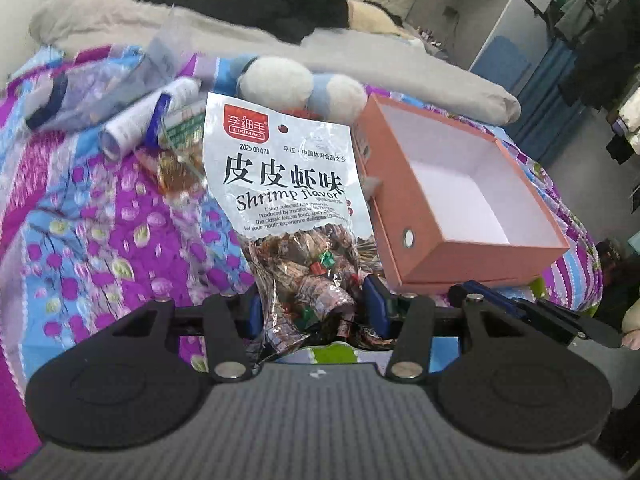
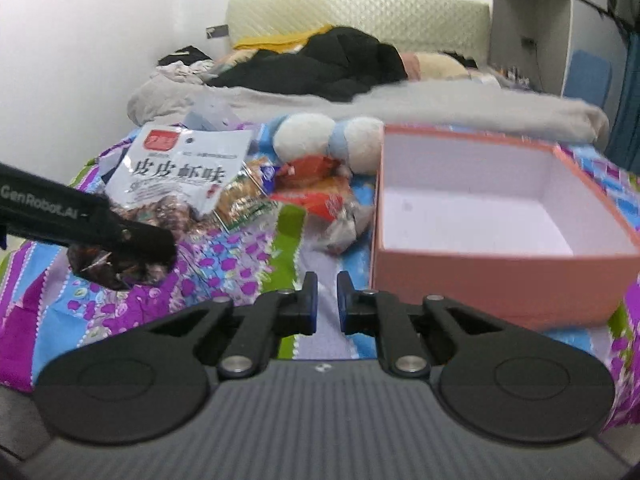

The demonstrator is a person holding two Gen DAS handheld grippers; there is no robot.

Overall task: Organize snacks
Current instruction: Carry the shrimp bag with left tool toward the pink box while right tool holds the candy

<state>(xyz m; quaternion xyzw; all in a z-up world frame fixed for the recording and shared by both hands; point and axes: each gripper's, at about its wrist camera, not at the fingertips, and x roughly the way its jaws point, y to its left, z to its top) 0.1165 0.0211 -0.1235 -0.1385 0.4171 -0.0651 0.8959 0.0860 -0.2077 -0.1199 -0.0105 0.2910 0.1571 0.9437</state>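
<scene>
A silver snack bag [image 1: 280,184] printed "Shrimp flavor" stands upright between the blue pads of my left gripper [image 1: 316,304], which is shut on its lower, clear part. The right wrist view shows the same bag [image 2: 176,168] and the left gripper [image 2: 132,236] at the left, above the quilt. An open pink box [image 1: 440,256] with a white, bare inside sits just right of the bag. My right gripper [image 2: 327,292] is shut with nothing in it, low in front of the box [image 2: 480,276], left of its near wall. Its fingers [image 1: 464,294] appear at the box's near corner.
More snack packs lie on the patterned quilt: a green-and-orange bag [image 2: 244,196], a red one [image 2: 316,188] and a silvery one [image 2: 344,224]. A white tube [image 1: 136,120] lies at the left. A blue-and-white plush toy [image 2: 332,140] and a grey blanket [image 2: 440,108] lie behind.
</scene>
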